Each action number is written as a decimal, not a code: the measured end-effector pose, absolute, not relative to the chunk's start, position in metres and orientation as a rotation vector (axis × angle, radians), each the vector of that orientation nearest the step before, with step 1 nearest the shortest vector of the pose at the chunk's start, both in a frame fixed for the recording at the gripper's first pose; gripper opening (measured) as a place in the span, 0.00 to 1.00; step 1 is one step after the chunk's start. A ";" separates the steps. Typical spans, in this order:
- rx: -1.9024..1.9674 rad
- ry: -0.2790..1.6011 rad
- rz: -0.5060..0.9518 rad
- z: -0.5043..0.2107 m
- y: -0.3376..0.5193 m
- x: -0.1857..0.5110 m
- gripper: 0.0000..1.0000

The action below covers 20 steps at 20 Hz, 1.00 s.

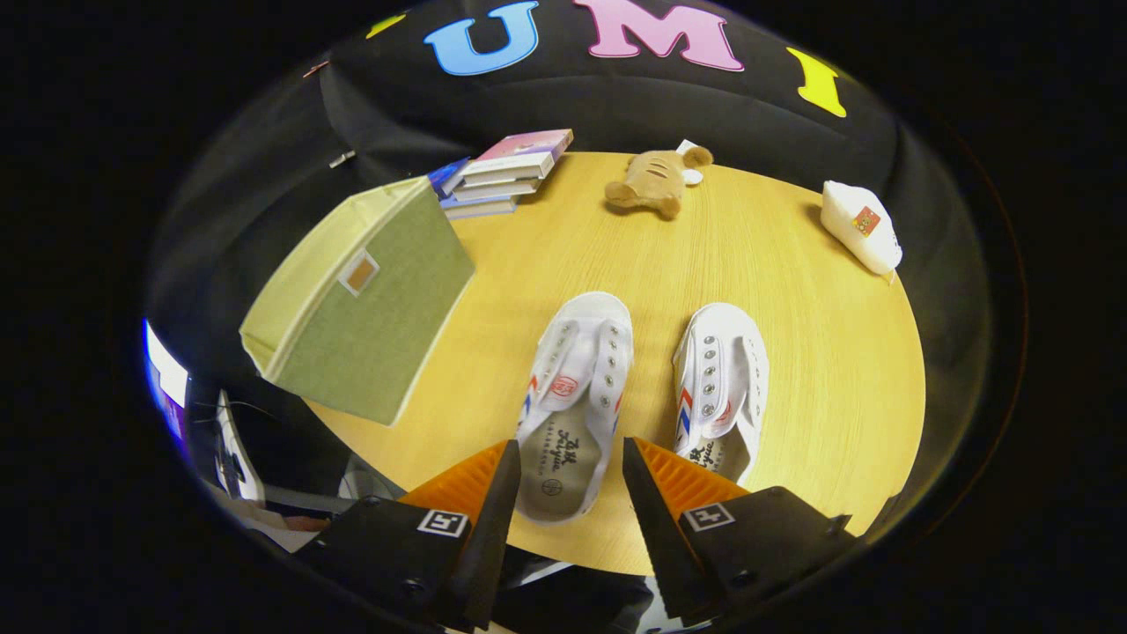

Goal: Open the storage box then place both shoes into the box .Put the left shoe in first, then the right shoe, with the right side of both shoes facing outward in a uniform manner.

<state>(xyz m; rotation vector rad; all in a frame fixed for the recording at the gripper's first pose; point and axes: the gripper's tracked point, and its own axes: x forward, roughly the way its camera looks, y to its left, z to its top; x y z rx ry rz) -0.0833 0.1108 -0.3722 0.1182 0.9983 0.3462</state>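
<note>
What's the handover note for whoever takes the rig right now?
Tongs: open, holding nothing, fingers either side of the left shoe's heel.
Right shoe: beside it on the table, toes pointing away.
Box: beyond the fingers to the left, at the table edge, tilted, looks closed.
Done: nothing yet.
Left: open box, put in left shoe, then right, right sides facing out.
</note>
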 end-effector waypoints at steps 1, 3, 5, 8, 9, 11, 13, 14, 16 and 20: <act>0.086 0.997 0.334 -0.380 0.108 -0.080 0.71; 0.033 0.991 0.307 -0.394 0.102 -0.068 0.62; -0.001 0.996 0.293 -0.407 0.100 -0.058 0.61; -0.007 0.994 0.280 -0.416 0.104 -0.045 0.56; -0.001 1.005 0.273 -0.419 0.104 -0.044 0.53; 0.012 1.050 0.260 -0.425 0.107 -0.046 0.38; -0.013 1.072 0.237 -0.430 0.100 -0.047 0.22; 0.007 1.078 0.228 -0.431 0.100 -0.047 0.12; 0.095 1.074 0.234 -0.425 0.105 -0.047 0.05; 0.165 1.014 0.215 -0.410 0.108 -0.042 0.05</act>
